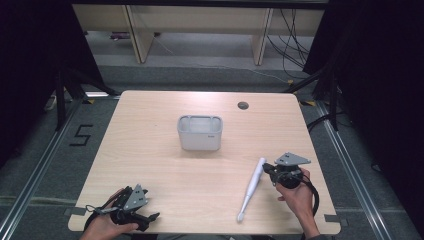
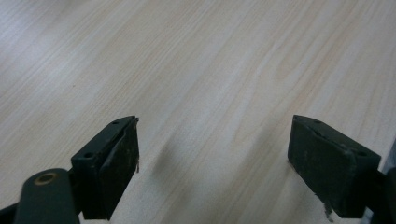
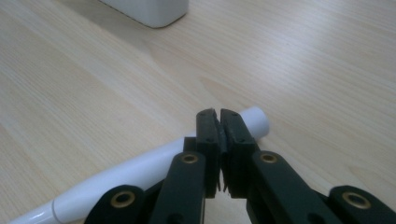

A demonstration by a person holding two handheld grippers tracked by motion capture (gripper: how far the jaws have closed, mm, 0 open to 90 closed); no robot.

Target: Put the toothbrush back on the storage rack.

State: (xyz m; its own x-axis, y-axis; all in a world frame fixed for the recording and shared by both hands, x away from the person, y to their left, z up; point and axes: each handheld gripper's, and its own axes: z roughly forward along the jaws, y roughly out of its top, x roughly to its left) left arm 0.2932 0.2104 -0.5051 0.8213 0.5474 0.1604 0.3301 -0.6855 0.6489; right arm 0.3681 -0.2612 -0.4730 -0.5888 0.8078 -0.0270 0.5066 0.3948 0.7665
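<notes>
At the desk's (image 1: 165, 170) right edge, the right claw (image 3: 219, 122) was shut above the toothbrush (image 3: 140, 175) handle, gripping nothing, so a lower regrasp was needed.

You have on your table (image 1: 150, 150): one white electric toothbrush (image 1: 252, 187), one grey rectangular plastic container (image 1: 200, 132), and one round cable hole (image 1: 243, 105) in the tabletop. You hold two handheld grippers: one left gripper (image 1: 150, 217), one right gripper (image 1: 266, 167). Beyond the table: one floor marking of the numeral 5 (image 1: 81, 135).
</notes>
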